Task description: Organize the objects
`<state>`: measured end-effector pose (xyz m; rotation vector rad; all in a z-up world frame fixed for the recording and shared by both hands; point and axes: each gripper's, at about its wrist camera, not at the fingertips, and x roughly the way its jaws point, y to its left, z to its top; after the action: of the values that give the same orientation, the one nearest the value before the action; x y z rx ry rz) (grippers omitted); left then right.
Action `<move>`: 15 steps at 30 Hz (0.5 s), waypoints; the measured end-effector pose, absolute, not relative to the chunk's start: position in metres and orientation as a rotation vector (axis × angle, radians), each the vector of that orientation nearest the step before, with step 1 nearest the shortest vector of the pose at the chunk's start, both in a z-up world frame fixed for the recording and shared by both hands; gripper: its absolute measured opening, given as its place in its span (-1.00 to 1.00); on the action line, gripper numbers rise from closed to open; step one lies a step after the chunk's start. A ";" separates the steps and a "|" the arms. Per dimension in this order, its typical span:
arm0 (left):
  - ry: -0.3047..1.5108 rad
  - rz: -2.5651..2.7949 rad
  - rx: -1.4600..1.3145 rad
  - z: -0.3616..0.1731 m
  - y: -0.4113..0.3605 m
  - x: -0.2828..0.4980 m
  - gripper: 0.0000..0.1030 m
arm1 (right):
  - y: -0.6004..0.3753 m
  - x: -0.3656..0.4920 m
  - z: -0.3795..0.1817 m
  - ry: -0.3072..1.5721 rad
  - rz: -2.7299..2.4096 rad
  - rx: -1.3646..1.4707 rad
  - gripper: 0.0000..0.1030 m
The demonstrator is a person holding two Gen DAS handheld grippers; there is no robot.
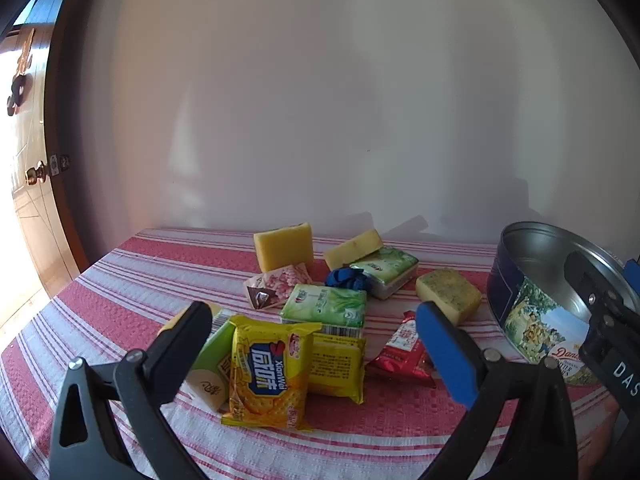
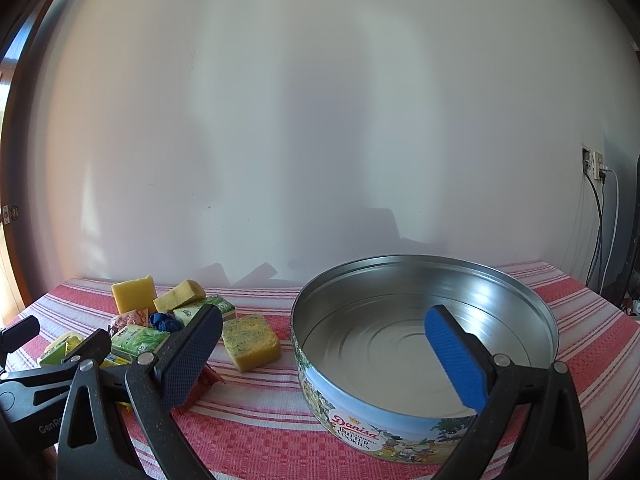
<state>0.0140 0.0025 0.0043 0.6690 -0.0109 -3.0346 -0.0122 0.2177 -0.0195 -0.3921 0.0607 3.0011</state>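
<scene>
I've got both claws spread wide and empty, left gripper [image 1: 316,332] over the yellow XianWei cracker packet [image 1: 270,372] lying lengthwise toward me, right gripper [image 2: 332,344] above the Danisa tin [image 2: 400,420].

The right gripper [image 2: 326,344] hangs spread wide over the near rim of the round cookie tin [image 2: 352,412] — bare metal inside. Left of the tin on the red-striped cloth [image 2: 256,428] lie a speckled sponge [image 2: 250,340], two yellow sponges behind, green packets [image 2: 140,340] — partly hidden by the left gripper [image 2: 48,348]
</scene>
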 end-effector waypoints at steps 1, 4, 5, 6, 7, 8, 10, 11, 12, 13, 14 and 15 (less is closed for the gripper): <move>-0.011 -3.035 0.669 0.004 0.002 0.014 1.00 | 0.218 -0.013 -0.020 0.061 3.001 -0.392 0.99; -0.003 -3.033 0.682 0.004 0.001 0.012 1.00 | 0.217 -0.012 -0.020 0.059 3.001 -0.392 0.99; 0.001 -3.031 0.689 0.004 0.001 0.011 1.00 | 0.217 -0.012 -0.020 0.058 3.001 -0.392 0.99; 0.005 -3.030 0.697 0.003 0.000 0.010 1.00 | 0.217 -0.012 -0.020 0.058 3.001 -0.391 0.99; 0.009 -3.029 0.708 0.003 0.000 0.010 1.00 | 0.217 -0.012 -0.020 0.058 3.001 -0.391 0.99; 0.013 -3.029 0.717 0.002 -0.001 0.009 1.00 | 0.217 -0.012 -0.020 0.058 3.001 -0.392 0.99; 0.017 -3.034 0.720 0.002 -0.001 0.009 1.00 | 0.217 -0.012 -0.020 0.058 3.001 -0.392 0.99; 0.016 -3.039 0.719 0.002 -0.001 0.009 1.00 | 0.217 -0.012 -0.020 0.059 3.000 -0.391 0.99; 0.014 -3.044 0.719 0.002 -0.001 0.010 1.00 | 0.217 -0.012 -0.020 0.058 3.000 -0.392 0.99; 0.010 -3.049 0.721 0.002 0.000 0.010 1.00 | 0.217 -0.013 -0.020 0.058 2.999 -0.392 0.99; 0.006 -3.055 0.726 0.001 0.000 0.011 1.00 | 0.218 -0.013 -0.020 0.059 2.999 -0.393 0.99; 0.000 -3.059 0.736 0.001 0.001 0.011 1.00 | 0.217 -0.013 -0.020 0.060 2.999 -0.394 0.99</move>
<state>0.0105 0.0014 0.0010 0.7356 -0.0002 -3.0594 -0.0128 0.2175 -0.0197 -0.3936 0.0597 2.9986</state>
